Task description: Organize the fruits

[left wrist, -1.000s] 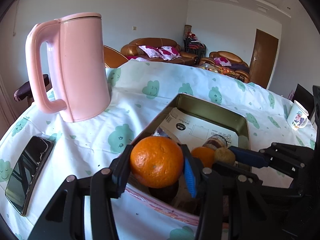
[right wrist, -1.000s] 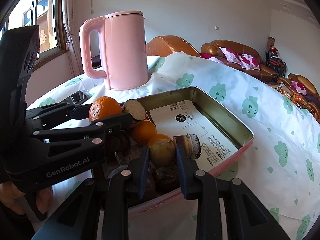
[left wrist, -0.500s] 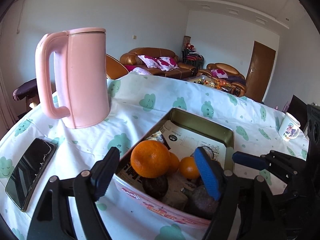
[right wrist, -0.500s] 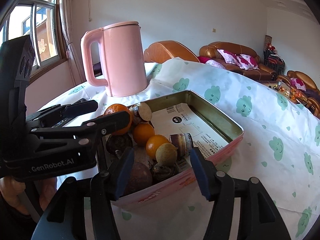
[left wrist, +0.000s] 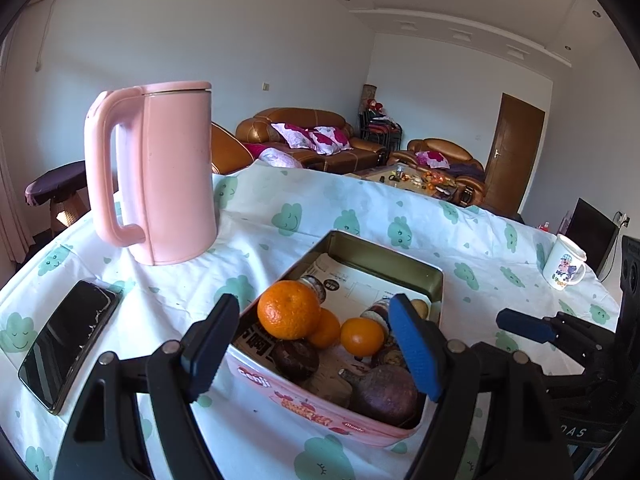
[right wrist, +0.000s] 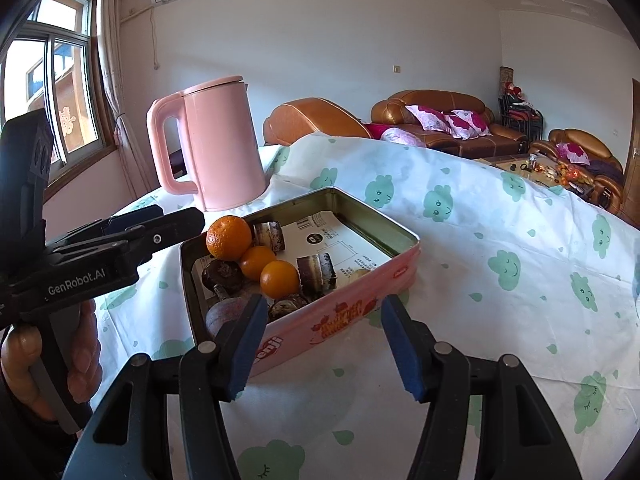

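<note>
While bare cloud-printed cloth on the counter [right wrist: 500,240] is seen right of the pink rectangular tin [right wrist: 332,316], the tall pink kettle [left wrist: 168,172] and black phone [left wrist: 64,344] are set at its left. Both the left gripper [left wrist: 312,344] and right gripper [right wrist: 324,344] are spread wide, released, nothing touched. Three oranges, the large orange [left wrist: 288,310] uppermost, are piled with dark fruits in the tin's near end.

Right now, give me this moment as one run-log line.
left gripper: open, empty | right gripper: open, empty | large orange: in tin | phase: both clear of tin
</note>
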`<state>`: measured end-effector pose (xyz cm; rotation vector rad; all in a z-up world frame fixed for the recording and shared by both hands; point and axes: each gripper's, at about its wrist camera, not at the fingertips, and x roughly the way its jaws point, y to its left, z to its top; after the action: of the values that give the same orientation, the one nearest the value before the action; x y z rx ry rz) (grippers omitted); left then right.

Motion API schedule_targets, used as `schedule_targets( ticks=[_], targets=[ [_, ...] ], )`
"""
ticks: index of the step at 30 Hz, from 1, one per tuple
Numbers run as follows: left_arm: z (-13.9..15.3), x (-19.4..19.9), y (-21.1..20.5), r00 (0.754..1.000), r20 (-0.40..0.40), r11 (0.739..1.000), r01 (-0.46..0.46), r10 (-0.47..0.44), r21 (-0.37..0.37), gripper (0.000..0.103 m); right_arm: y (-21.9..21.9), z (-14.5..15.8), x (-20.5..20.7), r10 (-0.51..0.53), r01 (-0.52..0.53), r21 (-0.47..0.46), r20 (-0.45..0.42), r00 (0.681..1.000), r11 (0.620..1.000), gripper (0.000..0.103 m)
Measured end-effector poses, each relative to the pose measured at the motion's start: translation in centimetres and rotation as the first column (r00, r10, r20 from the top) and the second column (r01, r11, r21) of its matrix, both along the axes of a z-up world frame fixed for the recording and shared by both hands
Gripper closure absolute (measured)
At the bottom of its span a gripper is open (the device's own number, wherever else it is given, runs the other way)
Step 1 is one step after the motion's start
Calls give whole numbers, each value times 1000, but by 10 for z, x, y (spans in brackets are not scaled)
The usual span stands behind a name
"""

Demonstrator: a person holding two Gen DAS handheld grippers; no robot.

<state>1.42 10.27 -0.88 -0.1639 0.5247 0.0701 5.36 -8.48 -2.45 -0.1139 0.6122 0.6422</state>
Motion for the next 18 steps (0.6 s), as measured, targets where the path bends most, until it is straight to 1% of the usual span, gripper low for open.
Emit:
schedule_targets(
  ticks=[7,18],
  targets=[
    [4,-5,-7,1000,9,1000,7,-7,10,24,-13,2,-4,-23,22,20,5,1000,1000,41],
    [3,-5,-12,1000,1,1000,10,-10,24,24,-19,1,-7,-28,28,35,2,1000,999,41]
  ],
)
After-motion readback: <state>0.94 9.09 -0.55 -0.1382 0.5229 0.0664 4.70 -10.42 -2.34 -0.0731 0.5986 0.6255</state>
